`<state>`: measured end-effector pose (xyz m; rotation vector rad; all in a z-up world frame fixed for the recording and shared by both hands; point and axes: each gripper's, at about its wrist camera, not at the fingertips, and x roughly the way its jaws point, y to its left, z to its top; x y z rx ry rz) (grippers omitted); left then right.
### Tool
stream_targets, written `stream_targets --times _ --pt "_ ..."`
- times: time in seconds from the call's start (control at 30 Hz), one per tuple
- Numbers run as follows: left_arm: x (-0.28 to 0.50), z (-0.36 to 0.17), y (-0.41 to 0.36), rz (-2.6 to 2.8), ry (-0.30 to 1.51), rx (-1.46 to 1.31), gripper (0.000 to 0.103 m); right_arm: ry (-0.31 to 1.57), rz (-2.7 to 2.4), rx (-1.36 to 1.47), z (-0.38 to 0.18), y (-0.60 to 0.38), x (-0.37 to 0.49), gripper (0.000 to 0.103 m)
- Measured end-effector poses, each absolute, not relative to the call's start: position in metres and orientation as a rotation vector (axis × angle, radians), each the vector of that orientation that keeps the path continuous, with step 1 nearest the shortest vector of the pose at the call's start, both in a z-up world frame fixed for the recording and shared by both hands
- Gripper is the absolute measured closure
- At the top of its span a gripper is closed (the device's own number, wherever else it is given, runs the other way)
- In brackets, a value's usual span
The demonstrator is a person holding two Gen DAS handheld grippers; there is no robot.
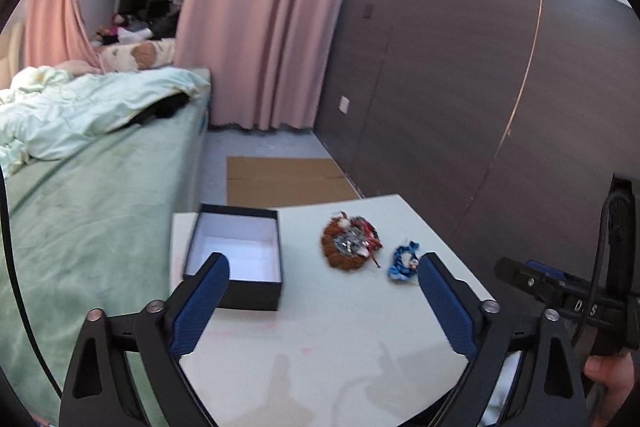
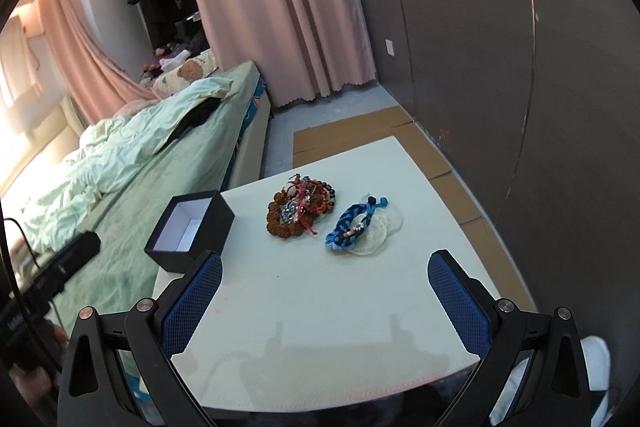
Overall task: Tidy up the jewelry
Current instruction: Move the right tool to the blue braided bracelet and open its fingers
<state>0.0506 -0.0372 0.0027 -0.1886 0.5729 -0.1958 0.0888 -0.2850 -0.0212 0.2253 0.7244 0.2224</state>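
Both your grippers, left (image 1: 322, 267) & right (image 2: 324, 267), hover wide, empty. Bracelet pile (image 2: 302, 213) & blue braid (image 2: 354, 225) sit at 12 o'clock; open box (image 2: 190, 227) at 10, likely ready for loading.

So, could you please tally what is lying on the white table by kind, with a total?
Box, black and open: 1
Pile of tangled brown and red bracelets: 1
Blue braided bracelet: 1
Clear discs under the blue bracelet: at least 2, exact number unclear
Total: 5 at least, counting the pile as 1
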Motion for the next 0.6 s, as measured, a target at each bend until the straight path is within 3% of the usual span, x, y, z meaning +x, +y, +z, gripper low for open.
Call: stream_targets --times 0.13,0.33,0.6 --pt "0.068 -0.006 -0.044 -0.276 0.629 -0.257 0.029 0.756 0.222 0.293 -0.029 -0.299 0.102 0.010" --pt "0.094 -0.018 -0.060 -0.286 0.681 -0.230 0.041 0.809 0.224 0.414 -0.044 -0.318 0.123 0.031" --pt "0.130 -0.033 -0.084 -0.349 0.737 -0.223 0.057 0.861 0.243 0.590 -0.063 -0.339 0.152 0.044"
